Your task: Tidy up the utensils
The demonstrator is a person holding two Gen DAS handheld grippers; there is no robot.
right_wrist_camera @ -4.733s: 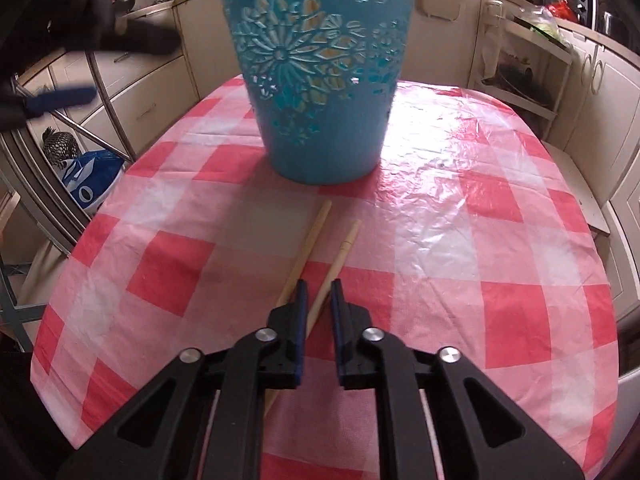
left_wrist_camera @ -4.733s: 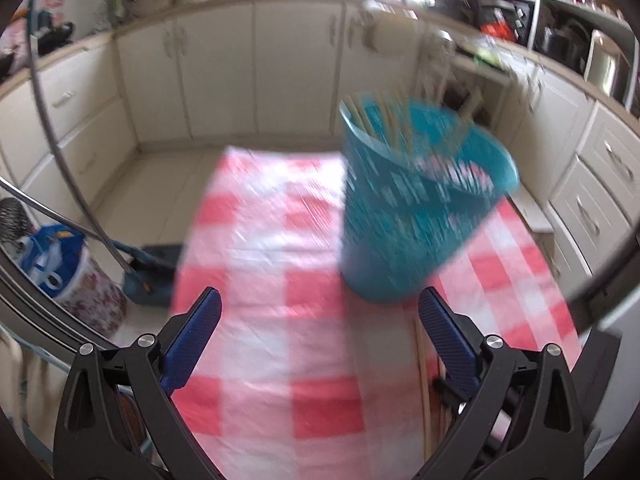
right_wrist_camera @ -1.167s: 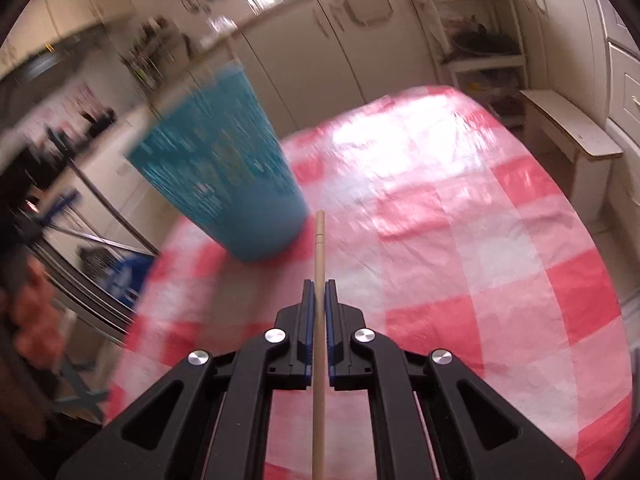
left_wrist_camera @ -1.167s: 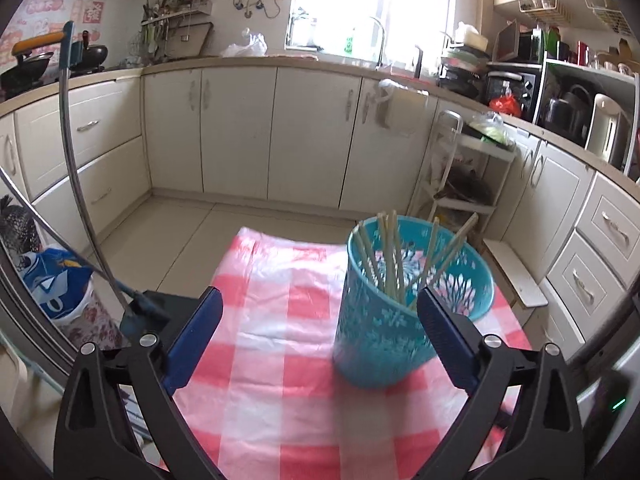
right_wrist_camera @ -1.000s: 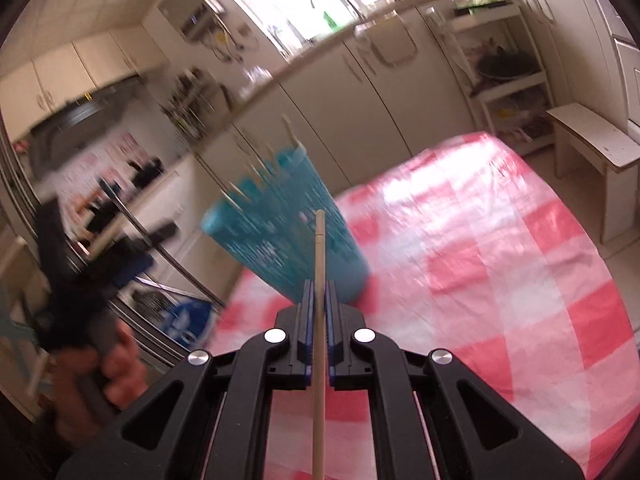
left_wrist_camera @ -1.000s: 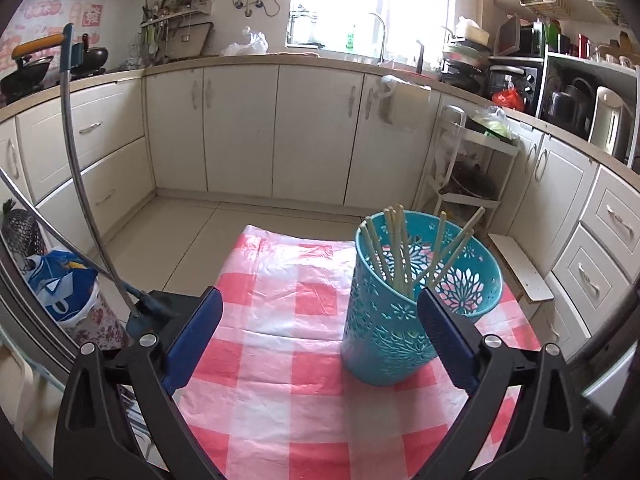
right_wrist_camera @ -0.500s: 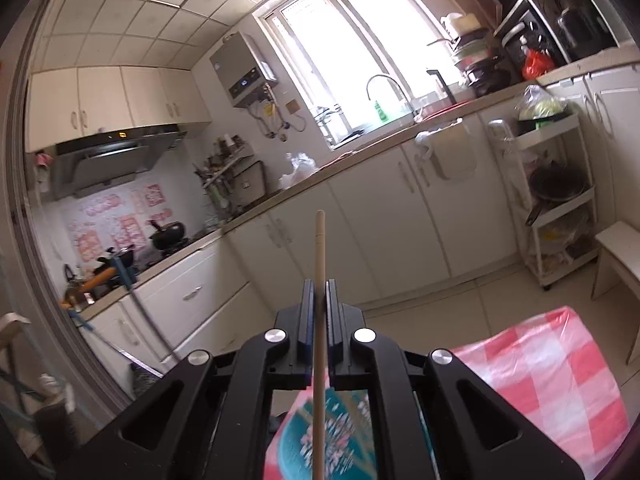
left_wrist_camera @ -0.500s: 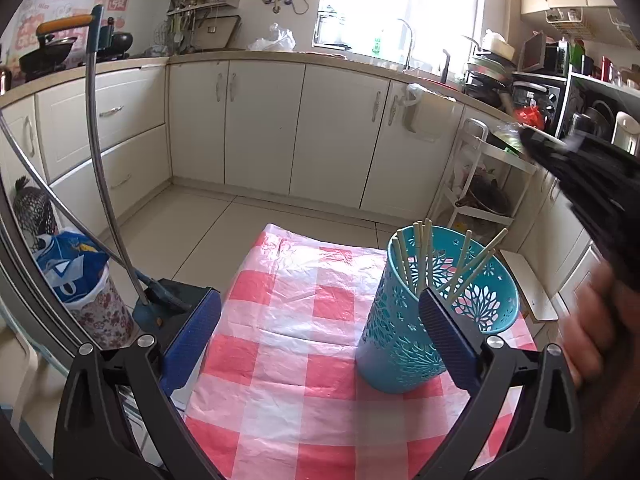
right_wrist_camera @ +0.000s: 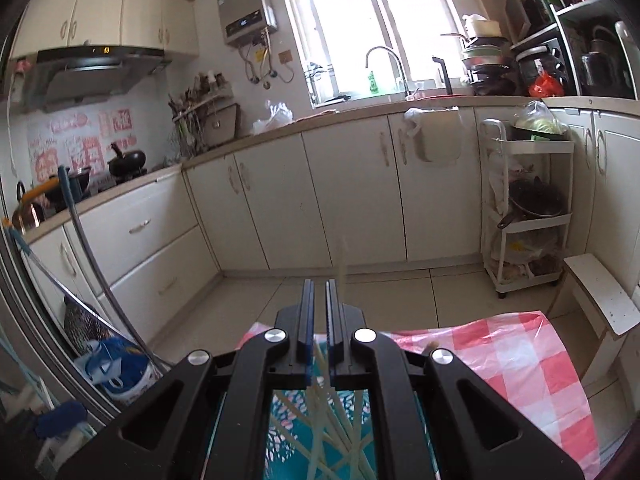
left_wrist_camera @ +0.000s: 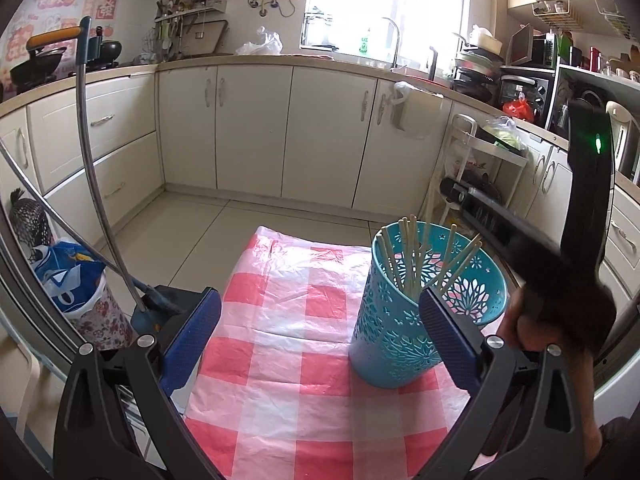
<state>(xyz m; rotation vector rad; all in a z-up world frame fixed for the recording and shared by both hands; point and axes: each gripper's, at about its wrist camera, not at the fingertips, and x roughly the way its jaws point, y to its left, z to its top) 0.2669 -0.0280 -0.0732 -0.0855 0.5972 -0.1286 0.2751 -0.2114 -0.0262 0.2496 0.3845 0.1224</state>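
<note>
Chopsticks (right_wrist_camera: 320,432) in teal basket (left_wrist_camera: 400,320) directly beneath right hand-held gripper (right_wrist_camera: 319,320), jaws closed, empty.

A home kitchen: cream cabinets (left_wrist_camera: 256,132) run under a long counter (right_wrist_camera: 360,114), with a sink tap (right_wrist_camera: 386,60) at the window (right_wrist_camera: 360,20), a range hood (right_wrist_camera: 92,68), pots on the stove (right_wrist_camera: 128,160) and a microwave (left_wrist_camera: 520,88).
</note>
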